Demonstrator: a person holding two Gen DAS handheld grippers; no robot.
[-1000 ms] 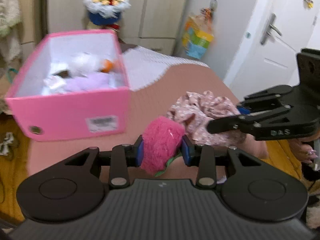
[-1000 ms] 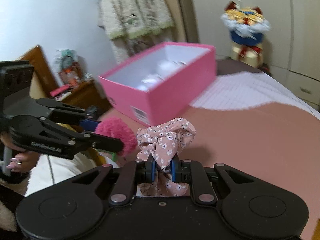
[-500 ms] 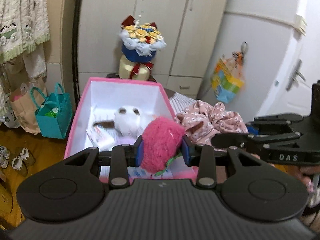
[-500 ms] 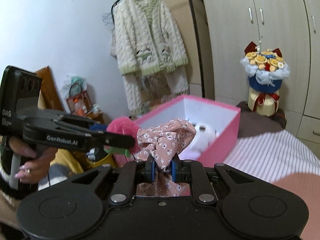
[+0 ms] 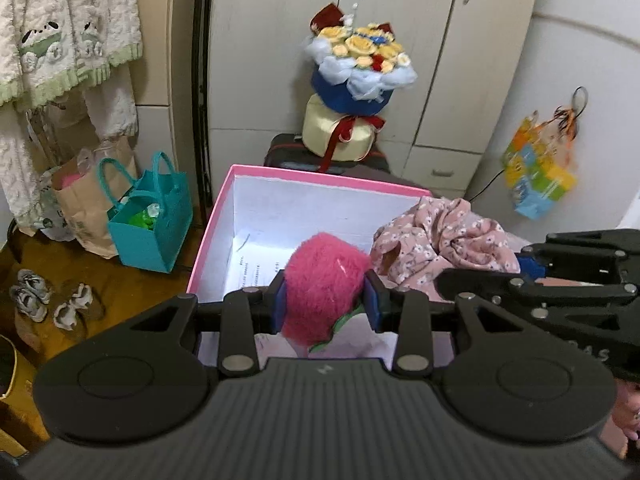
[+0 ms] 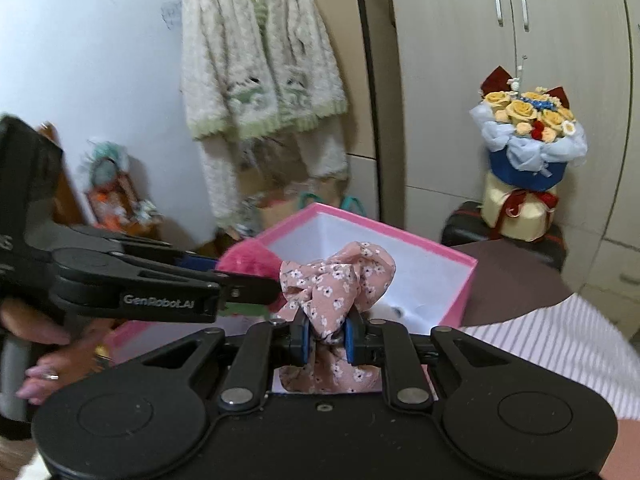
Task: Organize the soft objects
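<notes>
My left gripper (image 5: 326, 306) is shut on a fluffy pink pom-pom (image 5: 324, 280) and holds it over the open pink box (image 5: 320, 178). My right gripper (image 6: 327, 334) is shut on a pink floral cloth scrunchie (image 6: 336, 280), also over the pink box (image 6: 460, 256). The scrunchie shows in the left wrist view (image 5: 444, 240) beside the pom-pom, and the pom-pom shows in the right wrist view (image 6: 250, 258) to the scrunchie's left. A white soft toy (image 6: 394, 308) lies inside the box.
A flower bouquet (image 5: 356, 88) stands on a dark case behind the box. A teal bag (image 5: 150, 220) and a paper bag (image 5: 80, 200) sit on the floor at left, below a hanging cardigan (image 6: 260, 68). A striped bedspread (image 6: 560, 344) lies at right.
Both grippers have lifted from the bed with their objects and moved forward to sit over the pink box. Their grip has not changed.
</notes>
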